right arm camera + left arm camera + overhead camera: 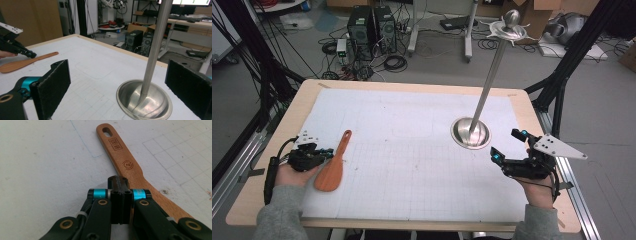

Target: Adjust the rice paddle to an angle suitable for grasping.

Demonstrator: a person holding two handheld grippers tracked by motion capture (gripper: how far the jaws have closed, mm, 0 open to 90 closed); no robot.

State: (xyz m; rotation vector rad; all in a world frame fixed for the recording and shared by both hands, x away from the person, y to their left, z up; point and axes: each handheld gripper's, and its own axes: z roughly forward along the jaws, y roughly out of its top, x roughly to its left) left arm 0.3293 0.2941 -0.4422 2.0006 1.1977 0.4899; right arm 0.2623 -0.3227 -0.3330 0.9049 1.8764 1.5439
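A wooden spatula [333, 164] lies flat on the white mat at the left, blade toward me; its handle with a hanging hole runs up the left gripper view [125, 162]. My left gripper [328, 151] is shut, its jaws pressed together with nothing between them, tips [117, 180] resting at the spatula's neck. A tall metal stand [470, 133] with a dish-shaped base and a slim pole [490, 80] is at the right. My right gripper [506, 144] is open just to the right of and nearer than the base [145, 101], which sits between its pads [53, 83].
The white gridded mat [412, 150] covers most of the wooden table [272, 150]. The stand's top disc and knob [510, 25] rise high over the far right. Black frame posts [562, 75] flank the table. Computer towers [371, 25] and cables are on the floor behind.
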